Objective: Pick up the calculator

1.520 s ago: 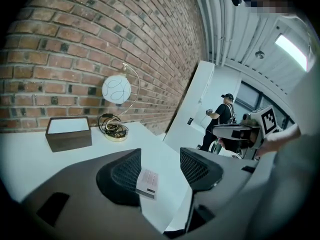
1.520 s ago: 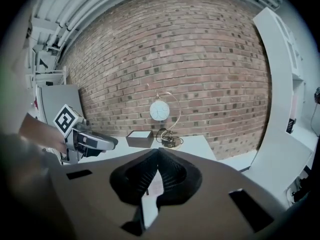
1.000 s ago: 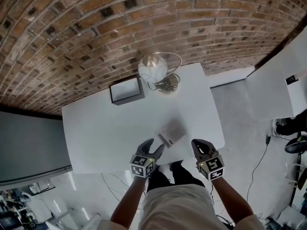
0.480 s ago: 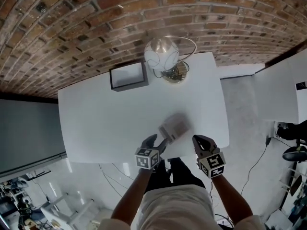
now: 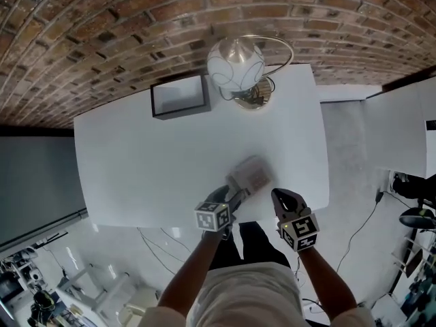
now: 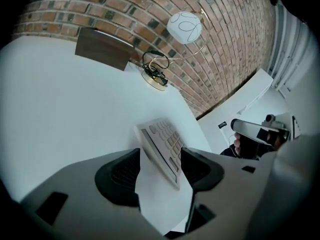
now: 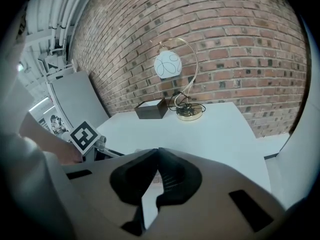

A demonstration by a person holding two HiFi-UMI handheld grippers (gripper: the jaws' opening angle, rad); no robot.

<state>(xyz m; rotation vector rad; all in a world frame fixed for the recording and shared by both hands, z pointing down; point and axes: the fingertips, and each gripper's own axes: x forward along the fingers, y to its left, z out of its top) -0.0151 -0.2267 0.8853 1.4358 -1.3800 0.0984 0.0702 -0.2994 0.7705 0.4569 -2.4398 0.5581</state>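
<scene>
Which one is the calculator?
Find the white table by the brick wall. At its near edge, between the open jaws of the left gripper, sits the calculator. It is flat with rows of keys, unlike the globe lamp and dark box.

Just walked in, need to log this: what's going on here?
A person works a gripper in each hand at a white table. The left gripper is open, jaws either side of the near end of the calculator, not closed on it. The right gripper hangs shut and empty nearby.
</scene>
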